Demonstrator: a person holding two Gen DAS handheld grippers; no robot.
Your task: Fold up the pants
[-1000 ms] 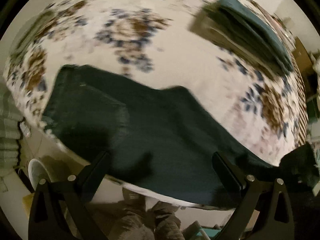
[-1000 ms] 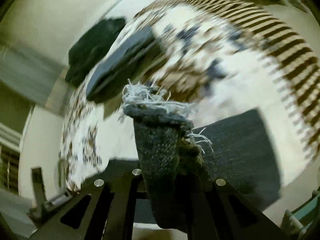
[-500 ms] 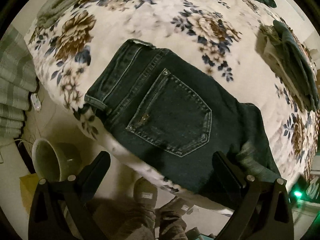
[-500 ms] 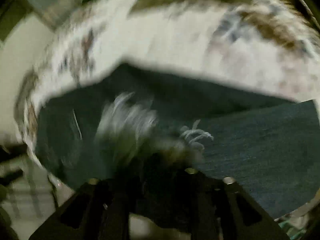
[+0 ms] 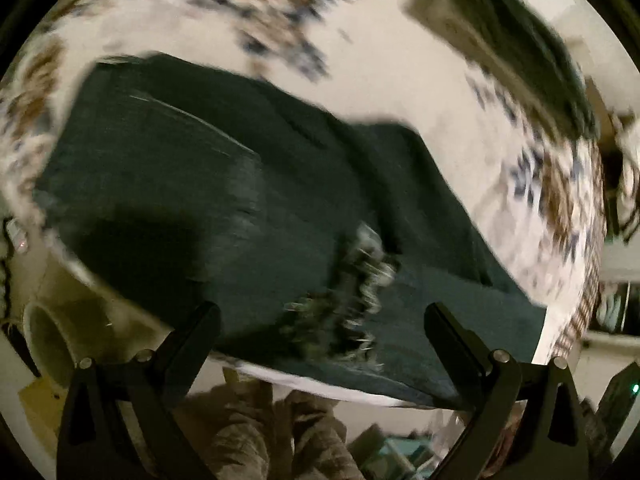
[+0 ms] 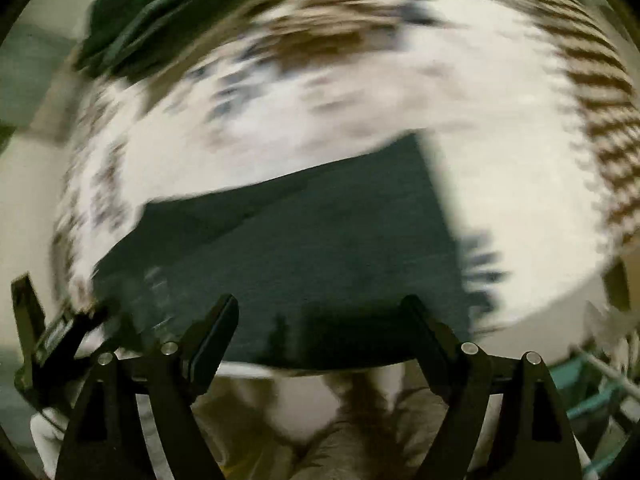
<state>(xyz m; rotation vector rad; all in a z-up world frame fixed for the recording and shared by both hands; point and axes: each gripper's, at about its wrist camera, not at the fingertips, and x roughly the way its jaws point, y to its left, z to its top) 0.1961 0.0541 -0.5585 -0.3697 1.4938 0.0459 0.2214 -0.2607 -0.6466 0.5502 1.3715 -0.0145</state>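
dark folded denim pants lie above both tongs, long axis upper left to lower right | frayed hem nearer left gripper, spread wide, empty | right gripper jaws just opened, nothing held

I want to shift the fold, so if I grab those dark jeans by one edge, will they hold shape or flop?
The jeans will probably flop: they drape over the bed's edge. They look thick, so likely heavy for their size. The frayed hem may snag the jaws.
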